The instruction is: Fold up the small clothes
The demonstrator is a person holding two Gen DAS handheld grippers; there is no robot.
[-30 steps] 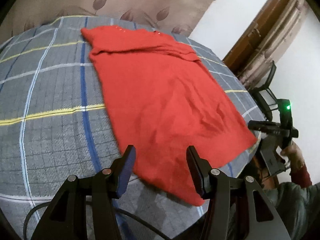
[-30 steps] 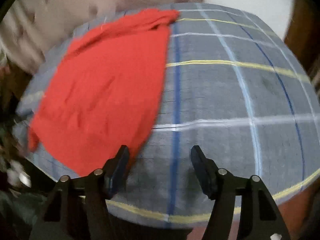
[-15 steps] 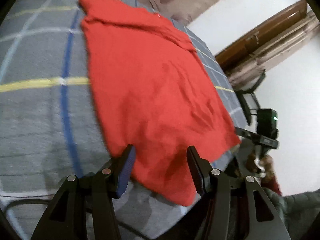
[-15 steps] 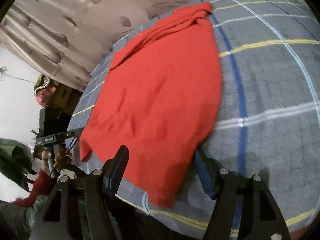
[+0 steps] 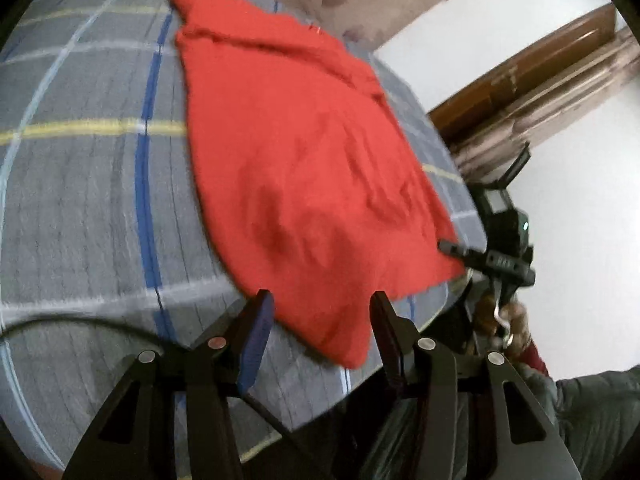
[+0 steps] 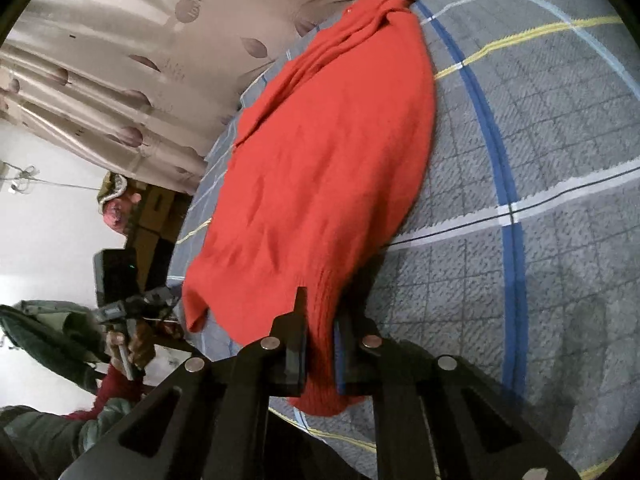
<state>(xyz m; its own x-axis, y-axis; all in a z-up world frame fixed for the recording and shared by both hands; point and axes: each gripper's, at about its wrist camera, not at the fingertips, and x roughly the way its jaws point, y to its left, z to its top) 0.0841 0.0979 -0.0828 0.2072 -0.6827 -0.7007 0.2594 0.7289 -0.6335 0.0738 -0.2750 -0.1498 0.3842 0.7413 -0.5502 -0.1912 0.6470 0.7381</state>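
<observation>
A red knitted garment (image 5: 300, 160) lies spread flat on a grey plaid bedcover (image 5: 80, 200). Its near corner rests between the fingers of my left gripper (image 5: 322, 296). That gripper's jaws are closing, and the pads stand clear of the cloth. In the right wrist view the garment (image 6: 328, 160) stretches away toward the curtain. My right gripper (image 6: 320, 320) is shut on the ribbed hem at the other near corner, at the bed's edge. Each gripper also shows in the other's view: the right gripper (image 5: 496, 256) and the left gripper (image 6: 132, 308).
The bedcover (image 6: 560, 240) reaches far to the right of the garment. A beige leaf-print curtain (image 6: 140, 40) hangs behind the bed. A wooden door frame (image 5: 540, 80) stands at the right. Cardboard boxes (image 6: 156, 216) sit past the bed's corner. A black cable (image 5: 60, 320) lies on the cover.
My right gripper swung over to the garment's near corner, came down and shut on the hem. The left gripper tilted a little and stayed over its corner.
</observation>
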